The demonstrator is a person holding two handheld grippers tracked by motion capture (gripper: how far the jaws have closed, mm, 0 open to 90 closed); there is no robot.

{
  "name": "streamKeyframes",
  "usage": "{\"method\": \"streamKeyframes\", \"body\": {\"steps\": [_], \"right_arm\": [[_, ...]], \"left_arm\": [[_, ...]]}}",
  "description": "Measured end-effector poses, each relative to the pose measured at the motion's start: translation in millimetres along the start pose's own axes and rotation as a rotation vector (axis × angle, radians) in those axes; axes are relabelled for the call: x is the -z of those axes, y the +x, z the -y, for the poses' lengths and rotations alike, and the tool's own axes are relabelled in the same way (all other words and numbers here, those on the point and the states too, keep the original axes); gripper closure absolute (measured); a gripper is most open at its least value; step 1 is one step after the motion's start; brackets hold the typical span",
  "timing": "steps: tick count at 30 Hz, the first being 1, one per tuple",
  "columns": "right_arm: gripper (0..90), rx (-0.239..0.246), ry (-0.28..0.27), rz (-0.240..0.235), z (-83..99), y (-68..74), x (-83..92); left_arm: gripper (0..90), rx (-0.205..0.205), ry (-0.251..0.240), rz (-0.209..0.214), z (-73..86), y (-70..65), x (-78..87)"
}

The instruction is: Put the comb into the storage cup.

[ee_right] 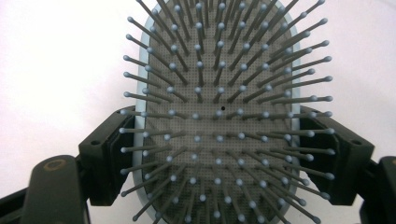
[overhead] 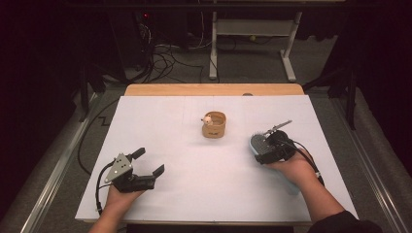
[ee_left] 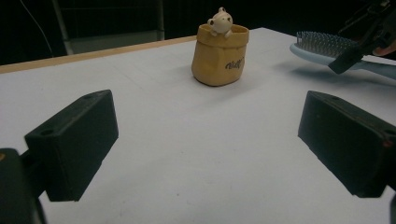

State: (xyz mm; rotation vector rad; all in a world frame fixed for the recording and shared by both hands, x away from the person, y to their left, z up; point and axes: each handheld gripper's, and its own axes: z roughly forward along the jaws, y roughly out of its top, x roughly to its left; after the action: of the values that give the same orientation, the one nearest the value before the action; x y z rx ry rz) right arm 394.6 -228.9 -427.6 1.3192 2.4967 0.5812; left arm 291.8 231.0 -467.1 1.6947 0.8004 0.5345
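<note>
A pale blue hairbrush [overhead: 256, 141] with grey bristles lies at the right of the white table, bristles up. My right gripper [overhead: 270, 148] is shut on the hairbrush [ee_right: 219, 93], one jaw pressed against each long side of its head. The right gripper [ee_right: 219, 154] looks straight down on the bristles. My left gripper [overhead: 149, 161] rests low at the front left, open, with nothing between its jaws. Ahead of the left gripper [ee_left: 208, 140] stands a tan sack-shaped cup [ee_left: 219, 56] with a small cream figurine on its rim. The cup [overhead: 214, 125] is mid-table, left of the hairbrush [ee_left: 327, 44].
A white sheet [overhead: 194, 194] covers the table, with a strip of bare wood [overhead: 214, 89] along the far edge. Beyond it are floor cables [overhead: 165, 58] and the white legs of another desk [overhead: 289, 53]. The surroundings are dark.
</note>
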Motion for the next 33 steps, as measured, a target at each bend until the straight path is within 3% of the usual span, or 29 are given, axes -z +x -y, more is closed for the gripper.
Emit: {"method": "streamKeyframes", "body": {"steps": [11,28,33], "right_arm": [[20.5,0.013,-0.122,0.000,-2.3,11.4,16.9],[20.5,-0.034,-0.325,-0.008,-0.4,22.1,21.2],[20.5,-0.042,-0.398,0.017,0.3,25.0,24.9]], "left_arm": [[5.6,0.007,0.003,-0.001,0.0,0.0,-1.0],[5.6,0.010,-0.002,0.001,-0.1,-0.8,-0.8],[5.6,0.009,0.001,0.002,0.1,-0.2,-1.6]]}}
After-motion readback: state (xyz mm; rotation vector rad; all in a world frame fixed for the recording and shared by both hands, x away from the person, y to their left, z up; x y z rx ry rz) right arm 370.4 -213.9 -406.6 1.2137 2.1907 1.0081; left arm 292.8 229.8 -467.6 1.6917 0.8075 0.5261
